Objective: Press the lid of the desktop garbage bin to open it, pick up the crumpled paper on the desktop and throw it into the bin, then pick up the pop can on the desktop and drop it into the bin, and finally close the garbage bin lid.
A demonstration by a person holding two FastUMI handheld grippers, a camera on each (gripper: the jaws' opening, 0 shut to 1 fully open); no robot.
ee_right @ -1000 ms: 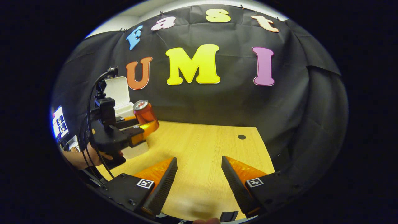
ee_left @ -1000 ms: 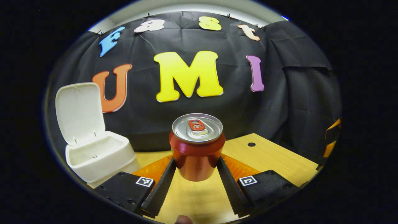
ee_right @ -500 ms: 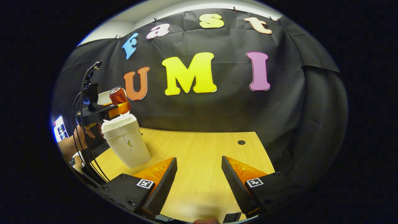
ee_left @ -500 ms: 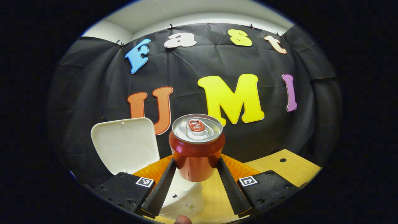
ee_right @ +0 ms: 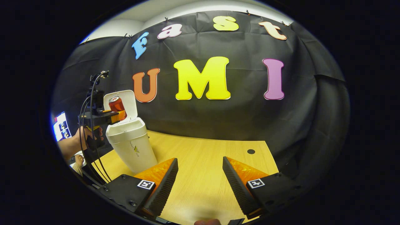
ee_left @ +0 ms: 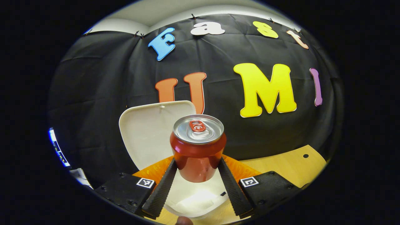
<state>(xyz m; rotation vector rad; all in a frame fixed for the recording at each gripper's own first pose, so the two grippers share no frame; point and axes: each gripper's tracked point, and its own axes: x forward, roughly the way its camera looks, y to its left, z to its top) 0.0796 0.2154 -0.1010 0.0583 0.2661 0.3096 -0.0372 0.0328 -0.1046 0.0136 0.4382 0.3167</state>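
Note:
In the left gripper view my left gripper [ee_left: 197,170] is shut on an upright red pop can [ee_left: 198,148] with a silver top. It hangs right over the open mouth of the white bin [ee_left: 193,200], whose lid [ee_left: 150,132] stands raised behind the can. Something pale lies inside the bin, too blurred to name. In the right gripper view the bin [ee_right: 131,145] stands at the table's left, with the can [ee_right: 117,104] held above it by the left gripper [ee_right: 120,116] and a hand [ee_right: 75,142]. My right gripper [ee_right: 200,175] stands open over bare tabletop.
The wooden table [ee_right: 203,168] has a small dark hole [ee_right: 251,151] near its far right corner. The black cloth wall closes the back and right. A lit screen [ee_right: 62,126] sits at the far left beyond the table edge.
My left gripper has carried the can leftward and up, from beside the bin to directly over its open mouth. The right gripper has stayed open and nearly still.

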